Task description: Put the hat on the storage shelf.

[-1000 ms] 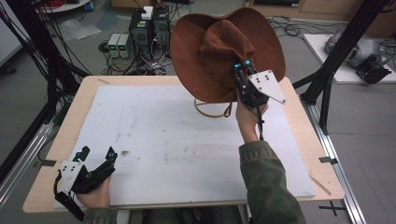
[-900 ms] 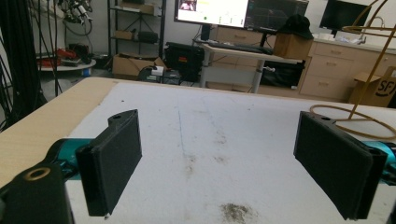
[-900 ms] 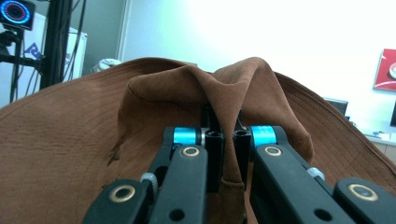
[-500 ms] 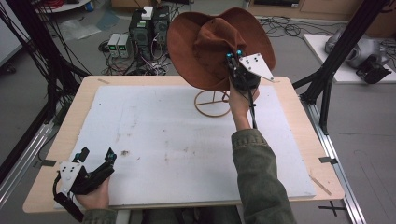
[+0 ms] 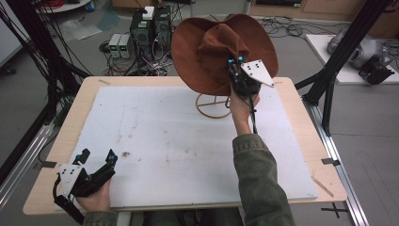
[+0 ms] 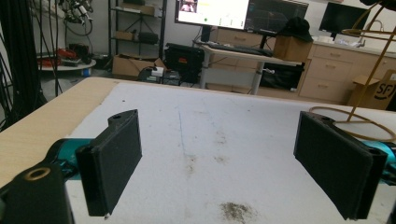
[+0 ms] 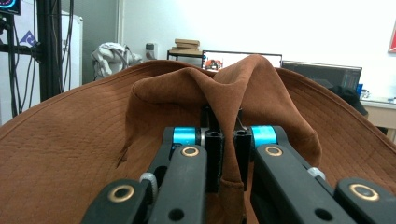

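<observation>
The right gripper [image 5: 234,70] pinches a fold of the wide-brimmed brown cloth hat [image 5: 211,47], held above the gold wire stand [image 5: 212,104]; seating it remains. The left gripper [image 5: 96,160] rests spread, empty, on the table [image 5: 155,136]

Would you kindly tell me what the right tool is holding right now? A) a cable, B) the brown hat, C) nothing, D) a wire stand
B: the right tool is shut on a fold of the brown hat's crown, lifted above the wire stand.
</observation>
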A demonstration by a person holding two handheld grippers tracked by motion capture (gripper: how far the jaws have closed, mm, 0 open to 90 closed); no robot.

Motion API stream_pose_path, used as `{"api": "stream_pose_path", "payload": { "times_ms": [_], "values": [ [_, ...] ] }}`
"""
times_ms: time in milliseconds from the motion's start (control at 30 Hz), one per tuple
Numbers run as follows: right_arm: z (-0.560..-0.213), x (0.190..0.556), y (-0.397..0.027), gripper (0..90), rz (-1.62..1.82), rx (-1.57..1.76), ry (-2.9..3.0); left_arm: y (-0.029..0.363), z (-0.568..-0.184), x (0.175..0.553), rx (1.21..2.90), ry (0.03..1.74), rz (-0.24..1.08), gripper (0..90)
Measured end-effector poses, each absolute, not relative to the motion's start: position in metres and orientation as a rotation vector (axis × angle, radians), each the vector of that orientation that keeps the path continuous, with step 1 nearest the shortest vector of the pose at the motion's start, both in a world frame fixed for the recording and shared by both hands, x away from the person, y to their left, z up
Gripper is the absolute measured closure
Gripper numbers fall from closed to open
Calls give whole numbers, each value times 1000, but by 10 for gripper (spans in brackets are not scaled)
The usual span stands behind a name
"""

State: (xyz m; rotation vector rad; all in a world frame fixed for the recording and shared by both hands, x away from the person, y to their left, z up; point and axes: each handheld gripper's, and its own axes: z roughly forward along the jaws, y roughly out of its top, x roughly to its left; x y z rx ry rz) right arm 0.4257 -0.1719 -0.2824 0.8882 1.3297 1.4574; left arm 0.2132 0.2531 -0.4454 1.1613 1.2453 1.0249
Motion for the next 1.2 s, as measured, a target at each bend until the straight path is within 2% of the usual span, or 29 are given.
{"api": "stream_pose_path", "payload": {
  "times_ms": [433, 533, 567, 700, 733, 767, 800, 833, 867, 1000, 1200],
  "values": [
    [-294, 429, -165, 866, 1433, 928, 1397, 253, -445, 212, 1161, 1253, 1025, 153],
    [-294, 430, -165, 837, 1444, 938, 1399, 252, -445, 213, 1160, 1258, 1021, 153],
    [-294, 430, -166, 784, 1455, 952, 1396, 252, -446, 213, 1161, 1258, 1020, 152],
    [-293, 430, -166, 756, 1453, 951, 1391, 251, -446, 213, 1166, 1255, 1022, 152],
    [-294, 430, -165, 731, 1449, 952, 1394, 251, -445, 212, 1168, 1254, 1024, 152],
    [-294, 430, -165, 619, 1447, 960, 1389, 250, -446, 213, 1164, 1254, 1025, 152],
    [-294, 430, -165, 619, 1447, 960, 1389, 250, -445, 213, 1165, 1253, 1026, 152],
    [-294, 430, -165, 576, 1454, 961, 1387, 250, -446, 212, 1166, 1253, 1026, 152],
    [-293, 429, -165, 477, 1467, 961, 1388, 250, -446, 213, 1164, 1253, 1027, 152],
    [-290, 424, -164, 262, 1442, 949, 1343, 250, -446, 213, 1172, 1255, 1028, 152],
    [-284, 416, -169, 190, 1453, 937, 1319, 248, -445, 213, 1179, 1251, 1028, 152]
  ]
}}
